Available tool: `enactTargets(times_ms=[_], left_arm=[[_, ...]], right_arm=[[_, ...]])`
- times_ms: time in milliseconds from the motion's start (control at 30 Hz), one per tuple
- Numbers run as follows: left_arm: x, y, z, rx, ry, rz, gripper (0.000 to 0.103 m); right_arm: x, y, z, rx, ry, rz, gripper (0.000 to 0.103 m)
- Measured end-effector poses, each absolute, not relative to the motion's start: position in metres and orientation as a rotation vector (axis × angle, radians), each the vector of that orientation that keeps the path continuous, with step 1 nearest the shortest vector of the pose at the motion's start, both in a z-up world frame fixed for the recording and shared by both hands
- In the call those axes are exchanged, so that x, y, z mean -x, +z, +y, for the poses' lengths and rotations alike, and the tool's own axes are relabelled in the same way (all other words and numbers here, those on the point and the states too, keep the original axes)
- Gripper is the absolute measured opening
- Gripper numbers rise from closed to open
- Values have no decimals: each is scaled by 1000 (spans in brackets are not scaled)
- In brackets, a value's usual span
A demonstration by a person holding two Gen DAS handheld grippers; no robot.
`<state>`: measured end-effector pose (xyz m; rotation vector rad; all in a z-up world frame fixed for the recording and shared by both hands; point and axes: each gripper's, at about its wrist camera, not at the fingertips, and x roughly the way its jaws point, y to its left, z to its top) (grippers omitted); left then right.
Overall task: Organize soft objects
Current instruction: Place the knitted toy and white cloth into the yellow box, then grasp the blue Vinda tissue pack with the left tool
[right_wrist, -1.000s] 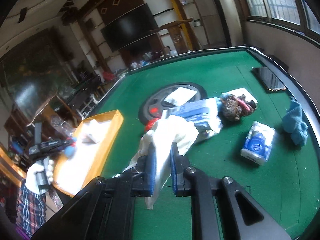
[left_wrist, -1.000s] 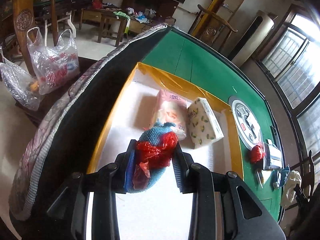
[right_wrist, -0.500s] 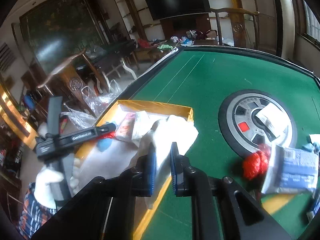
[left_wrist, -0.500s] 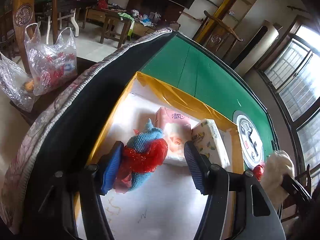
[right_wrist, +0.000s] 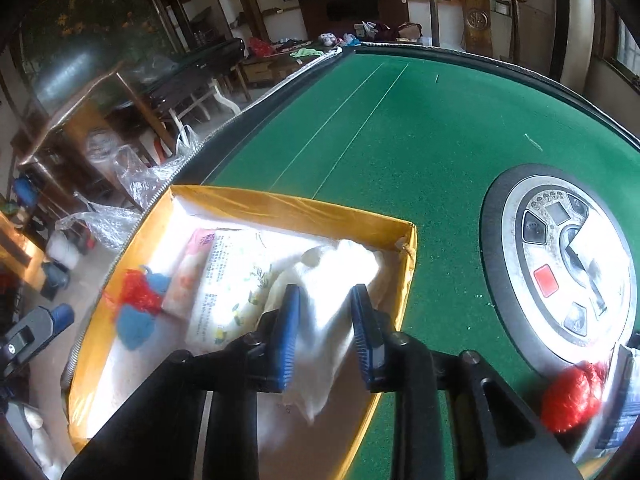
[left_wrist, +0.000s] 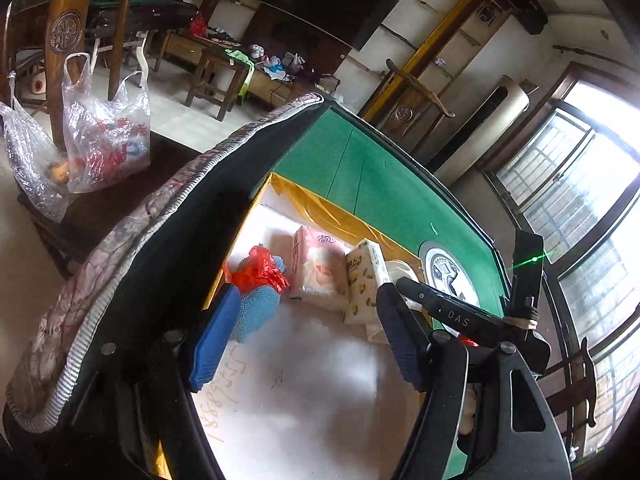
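Observation:
A yellow-rimmed box (left_wrist: 320, 208) (right_wrist: 304, 208) sits at the edge of the green table. In it lie a blue knitted piece wrapped in a red plastic bag (left_wrist: 256, 292) (right_wrist: 136, 308), a pink tissue pack (left_wrist: 316, 268) and a white patterned tissue pack (left_wrist: 364, 280) (right_wrist: 228, 292). My left gripper (left_wrist: 306, 336) is opening over the box floor, nothing between its fingers; the knitted piece lies just past its left fingertip. My right gripper (right_wrist: 326, 336) is opening with a white cloth (right_wrist: 336, 276) loose between its pads, draped into the box's right corner.
The table's round control panel (right_wrist: 560, 264) lies right of the box, with a red plastic bundle (right_wrist: 572, 396) at its near rim. Plastic bags (left_wrist: 104, 140) rest on a low dark table beyond the padded table edge (left_wrist: 132, 232). A wooden chair (left_wrist: 64, 36) stands behind.
My left gripper let go of the blue knitted piece in the box and drew back, jaws wide. My right gripper carried the white cloth from the table's middle into the box and its jaws parted.

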<state>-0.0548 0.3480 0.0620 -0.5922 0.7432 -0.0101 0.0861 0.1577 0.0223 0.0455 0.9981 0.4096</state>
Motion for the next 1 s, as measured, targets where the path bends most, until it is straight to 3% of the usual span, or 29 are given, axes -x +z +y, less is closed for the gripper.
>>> enactTargets(times_ms=[133,267,367,500,767,1000], left_arm=[[58,62,348,601,-9,746,71],[61,64,341,610,-16,753,71],[67,70,327,596,-38,745,71],[71,79,296,552,-91,748,71],[56,87,194,451,-255,824,71],[44,89,103,332,-352,887,71]], right_arm=[[-70,49,131,-120,435,934,39],[-35,81,89,-125,425,822,43],[0,98,47,-87,330,700,62],[35,106,-15,-23,125,561,72],[52,88,-168,-263,-110,557,72],[67,74,-230,-387,-188,512,72]])
